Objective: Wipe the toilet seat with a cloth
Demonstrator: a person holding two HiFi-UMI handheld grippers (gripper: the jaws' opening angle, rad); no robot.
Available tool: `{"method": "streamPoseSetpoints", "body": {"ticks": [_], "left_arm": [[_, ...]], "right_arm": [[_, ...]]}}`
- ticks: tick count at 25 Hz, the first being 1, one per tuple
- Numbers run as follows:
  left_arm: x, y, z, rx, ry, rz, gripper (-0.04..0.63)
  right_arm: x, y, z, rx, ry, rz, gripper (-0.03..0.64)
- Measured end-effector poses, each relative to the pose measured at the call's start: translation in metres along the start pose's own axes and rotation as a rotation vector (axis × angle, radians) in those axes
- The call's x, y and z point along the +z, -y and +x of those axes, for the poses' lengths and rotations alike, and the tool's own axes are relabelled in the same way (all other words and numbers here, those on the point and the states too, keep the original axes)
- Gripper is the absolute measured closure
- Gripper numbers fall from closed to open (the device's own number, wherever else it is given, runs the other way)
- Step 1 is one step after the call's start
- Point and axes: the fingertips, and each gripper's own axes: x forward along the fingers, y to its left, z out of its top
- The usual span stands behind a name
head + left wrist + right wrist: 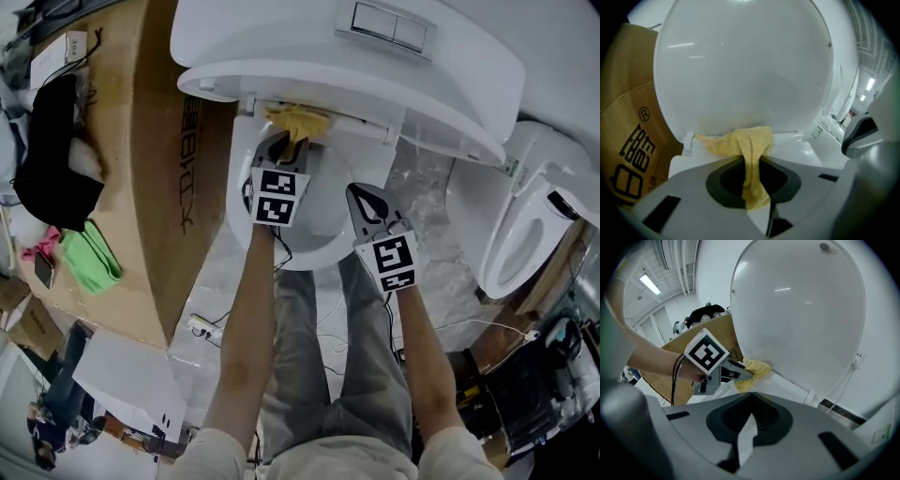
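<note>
A yellow cloth [298,122] lies bunched at the back of the white toilet seat [238,192], just under the raised lid [441,127]. My left gripper [286,142] is shut on the yellow cloth [746,146] and presses it against the seat's rear edge by the hinge [689,140]. The left gripper [757,158] faces the lid [740,65]. My right gripper [354,190] hovers over the bowl to the right, shut with nothing in it. In the right gripper view, the right gripper [751,393] looks towards the left gripper [740,373] and the cloth [755,370].
A large cardboard box [169,169] stands close on the left, with a black garment [56,150] and a green cloth [89,258] on it. A second toilet [530,230] stands at the right. A power strip [206,328] and cables lie on the floor.
</note>
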Motion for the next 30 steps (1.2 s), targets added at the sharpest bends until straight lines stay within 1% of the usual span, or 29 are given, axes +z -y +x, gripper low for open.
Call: {"method": "streamPoseSetpoints", "body": {"ticks": [13, 20, 24, 30], "left_arm": [[-0.019, -0.058, -0.031, 0.096, 0.003, -0.065, 0.514], [-0.045, -0.081, -0.053, 0.14, -0.013, -0.086, 0.514], [-0.063, -0.088, -0.065, 0.16, -0.024, -0.109, 0.514], [-0.082, -0.09, -0.08, 0.181, -0.03, -0.119, 0.514]], "right_arm": [[0.003, -0.032, 0.01, 0.034, -0.011, -0.04, 0.611], [0.004, -0.045, 0.012, 0.049, -0.009, -0.06, 0.611], [0.001, -0.056, 0.012, 0.065, -0.014, -0.072, 0.611], [-0.005, -0.069, 0.01, 0.082, -0.016, -0.086, 0.611]]}}
